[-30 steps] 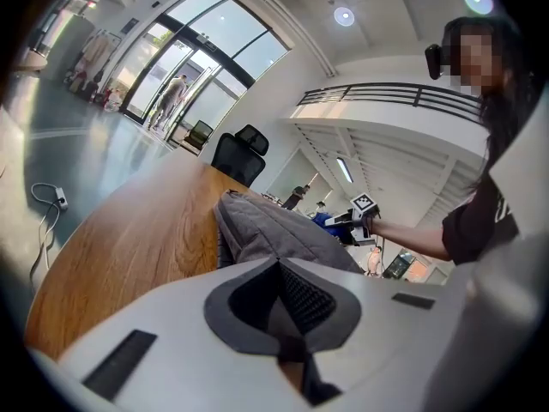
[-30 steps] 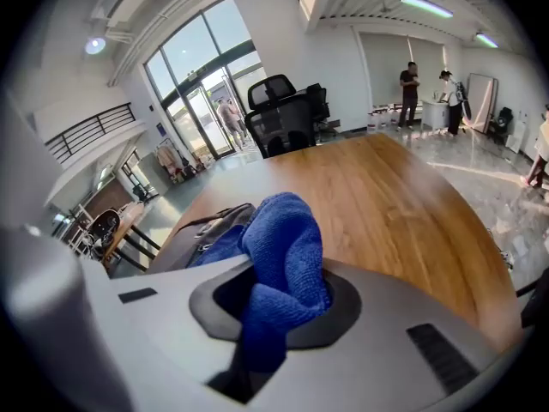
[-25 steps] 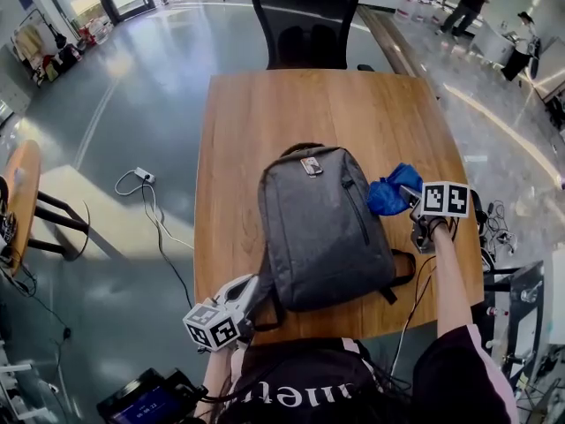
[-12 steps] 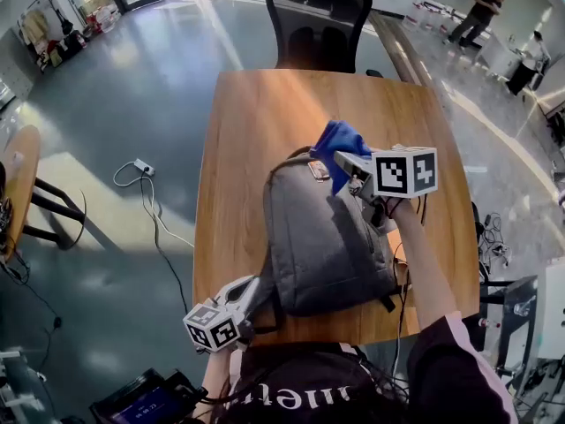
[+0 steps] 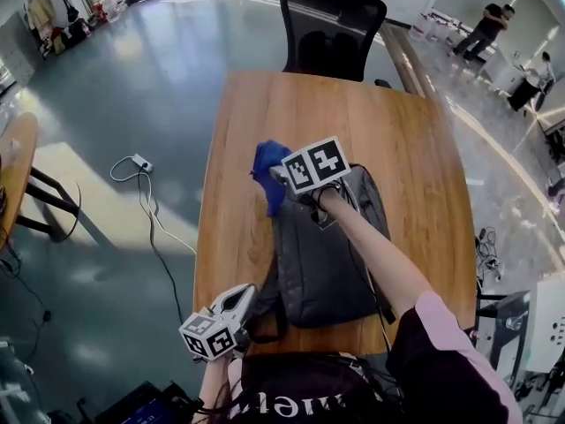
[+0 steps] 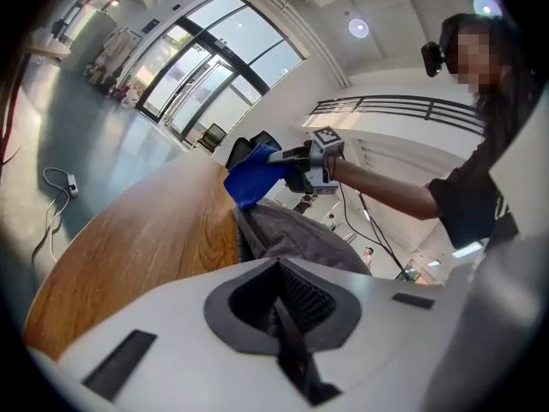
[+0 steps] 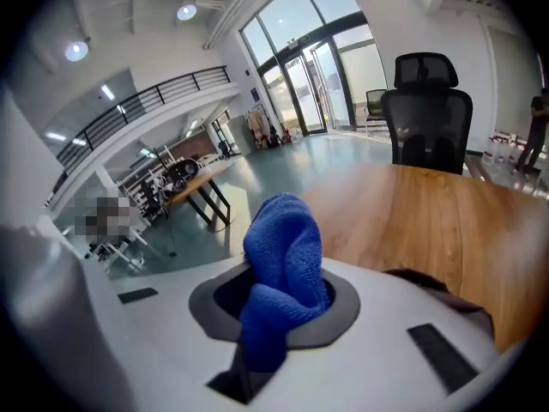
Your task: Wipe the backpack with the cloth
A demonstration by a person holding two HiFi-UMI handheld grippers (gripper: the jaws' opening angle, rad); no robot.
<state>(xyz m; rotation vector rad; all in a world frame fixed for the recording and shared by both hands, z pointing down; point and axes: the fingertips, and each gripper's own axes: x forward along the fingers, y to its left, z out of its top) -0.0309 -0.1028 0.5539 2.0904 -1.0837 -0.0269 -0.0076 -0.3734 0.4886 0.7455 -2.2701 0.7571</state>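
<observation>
Near the backpack (image 5: 327, 254), right tongs (image 5: 279, 177) clamp the cloth (image 5: 267, 168); left tongs (image 5: 241, 298) are closed.

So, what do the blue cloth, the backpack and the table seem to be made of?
The cloth looks like soft knitted or terry fabric: fuzzy, looped surface, matte. The backpack seems grey woven textile, matte and heathered. The table shows wood grain with a smooth, low-sheen finish; solid wood or veneer, I cannot tell.
</observation>
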